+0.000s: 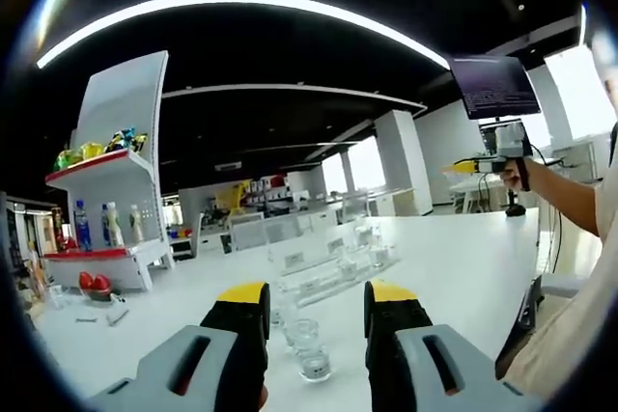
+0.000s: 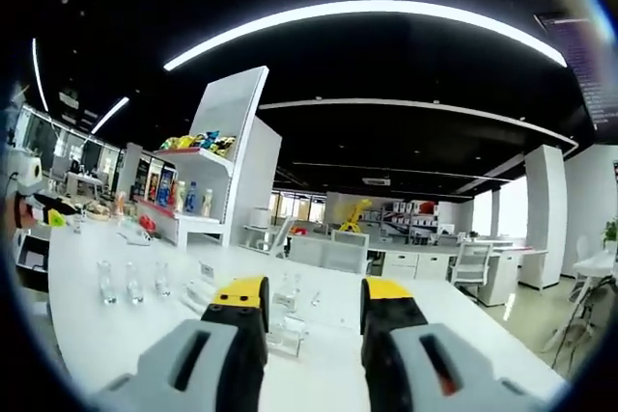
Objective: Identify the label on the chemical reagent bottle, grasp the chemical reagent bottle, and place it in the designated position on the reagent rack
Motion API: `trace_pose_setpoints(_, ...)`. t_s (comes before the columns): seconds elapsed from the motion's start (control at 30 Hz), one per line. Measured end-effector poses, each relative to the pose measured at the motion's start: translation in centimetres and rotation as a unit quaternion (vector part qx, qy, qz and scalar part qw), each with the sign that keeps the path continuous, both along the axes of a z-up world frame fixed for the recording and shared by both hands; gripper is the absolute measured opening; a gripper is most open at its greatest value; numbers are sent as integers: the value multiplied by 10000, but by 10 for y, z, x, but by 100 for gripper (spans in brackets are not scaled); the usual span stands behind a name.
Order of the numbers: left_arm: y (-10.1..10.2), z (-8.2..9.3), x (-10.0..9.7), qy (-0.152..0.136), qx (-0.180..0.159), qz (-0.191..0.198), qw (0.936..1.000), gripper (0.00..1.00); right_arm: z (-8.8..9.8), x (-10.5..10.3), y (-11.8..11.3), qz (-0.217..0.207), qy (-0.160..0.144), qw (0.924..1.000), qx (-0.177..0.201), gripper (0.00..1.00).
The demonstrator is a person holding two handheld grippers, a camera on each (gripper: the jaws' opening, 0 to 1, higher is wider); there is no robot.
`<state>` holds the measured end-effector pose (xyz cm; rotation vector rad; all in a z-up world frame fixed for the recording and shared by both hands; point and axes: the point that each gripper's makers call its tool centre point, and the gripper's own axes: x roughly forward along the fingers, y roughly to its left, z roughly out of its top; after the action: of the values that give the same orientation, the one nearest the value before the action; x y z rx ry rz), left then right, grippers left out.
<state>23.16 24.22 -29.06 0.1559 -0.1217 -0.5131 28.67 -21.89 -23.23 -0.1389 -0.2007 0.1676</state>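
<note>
Between the left gripper's (image 1: 316, 320) spread, empty jaws, small clear bottles (image 1: 311, 352) are standing on the white table (image 1: 463, 258), nearest one just ahead, likely lined up for a grab. Beyond them a clear rack (image 1: 323, 262) is sitting further out, probably the drop spot; labels too small to read. Right gripper (image 2: 314, 320) is hovering above the same table with jaws apart, holding nothing, glass pieces (image 2: 287, 333) just beyond its tips, three bottles (image 2: 132, 282) off to the left. Far left, a white shelf unit (image 1: 121, 142) is holding drinks and snacks. At right a person's hand (image 1: 526, 176) is holding up the other device below a monitor (image 1: 494, 86). Bottles crowding together may be hampering a clean grip.
</note>
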Motion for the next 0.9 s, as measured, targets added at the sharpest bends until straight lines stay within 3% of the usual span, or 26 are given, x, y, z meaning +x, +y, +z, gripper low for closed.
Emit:
trace_pose_setpoints(0.17, -2, 1, -3, -26, 13, -21, 10000, 40, 1, -15, -4, -160, -77, 9997, -185, 37)
trace_pose_setpoints(0.4, -4, 2, -6, -41, 33, -59, 10000, 40, 1, -27, -26, -235, -151, 9996, -14, 37)
trace_pose_setpoints(0.9, -5, 5, -20, -129, 46, -114, 9998, 40, -14, -68, -36, -287, -184, 9994, 73, 38)
